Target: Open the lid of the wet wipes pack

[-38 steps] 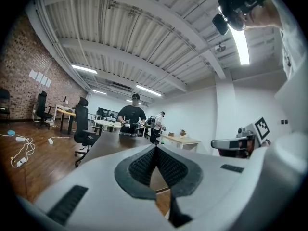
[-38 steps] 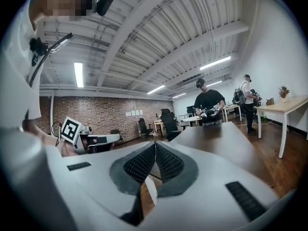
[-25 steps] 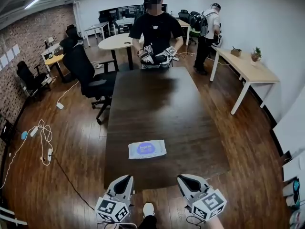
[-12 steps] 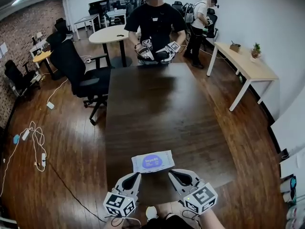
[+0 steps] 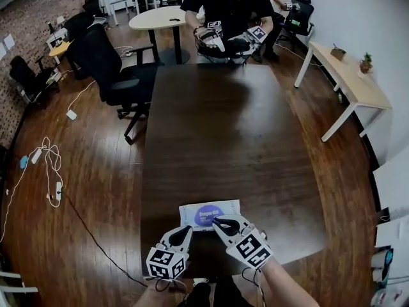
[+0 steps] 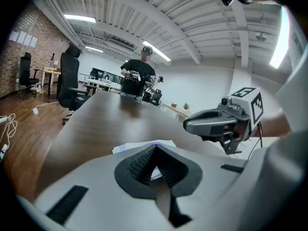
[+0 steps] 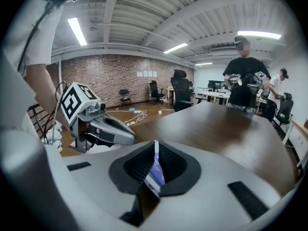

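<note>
The wet wipes pack (image 5: 209, 214) lies flat near the front edge of the dark wooden table (image 5: 223, 126); it is white with a purple oval lid. My right gripper (image 5: 218, 221) is shut, its tip over the purple lid; touching or not, I cannot tell. In the right gripper view a purple and white sliver of the pack (image 7: 155, 170) shows through the slit behind the shut tips (image 7: 155, 144). My left gripper (image 5: 186, 229) is shut and empty at the pack's near left corner. In the left gripper view the pack (image 6: 129, 147) lies just beyond the tips (image 6: 155, 148), and the right gripper (image 6: 188, 125) hovers alongside.
A person (image 5: 225, 5) stands at the table's far end and holds two grippers. A black office chair (image 5: 110, 69) stands left of the table, with cables (image 5: 50, 165) on the wooden floor. A light desk (image 5: 350, 75) stands at the right.
Both grippers have come forward and down from beyond the table's front edge to the pack. The pack has not moved. The head view has tilted further down.
</note>
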`<state>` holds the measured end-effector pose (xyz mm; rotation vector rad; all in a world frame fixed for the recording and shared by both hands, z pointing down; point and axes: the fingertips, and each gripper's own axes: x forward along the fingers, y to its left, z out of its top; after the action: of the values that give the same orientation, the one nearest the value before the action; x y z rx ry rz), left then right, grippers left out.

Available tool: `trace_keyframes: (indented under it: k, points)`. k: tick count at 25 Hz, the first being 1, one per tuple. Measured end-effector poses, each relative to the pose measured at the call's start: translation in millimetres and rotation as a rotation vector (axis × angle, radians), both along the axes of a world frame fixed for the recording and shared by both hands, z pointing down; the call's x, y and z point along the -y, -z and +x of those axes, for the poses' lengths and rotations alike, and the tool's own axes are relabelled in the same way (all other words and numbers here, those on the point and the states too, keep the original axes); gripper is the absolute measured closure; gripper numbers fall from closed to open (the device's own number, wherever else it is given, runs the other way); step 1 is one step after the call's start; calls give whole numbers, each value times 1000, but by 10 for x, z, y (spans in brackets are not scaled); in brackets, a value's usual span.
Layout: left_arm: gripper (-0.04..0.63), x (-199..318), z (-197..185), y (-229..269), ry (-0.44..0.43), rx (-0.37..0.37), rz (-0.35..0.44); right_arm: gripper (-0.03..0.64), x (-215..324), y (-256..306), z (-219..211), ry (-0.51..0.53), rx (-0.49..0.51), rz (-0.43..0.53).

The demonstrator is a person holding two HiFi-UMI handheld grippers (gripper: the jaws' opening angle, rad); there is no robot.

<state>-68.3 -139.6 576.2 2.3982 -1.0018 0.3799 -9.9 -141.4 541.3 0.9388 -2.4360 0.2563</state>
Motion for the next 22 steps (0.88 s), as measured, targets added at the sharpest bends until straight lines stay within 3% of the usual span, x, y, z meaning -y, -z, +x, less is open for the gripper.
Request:
trace_keyframes:
  k: [2,11,16,22]
  points:
    - [595,61,50,-132,15,14,-30,592,55,-183,3,68,-35,-28]
    - [595,189,232,-526,99,42,-140,335,228,-794,84,326,-291,-93]
    - [595,181,223,-580,143,40,-163,322,289,-934,82,403,-392,-76]
    - [594,171,310,-650,130,67,-179,319,301,-1063,93,462,-436,-85]
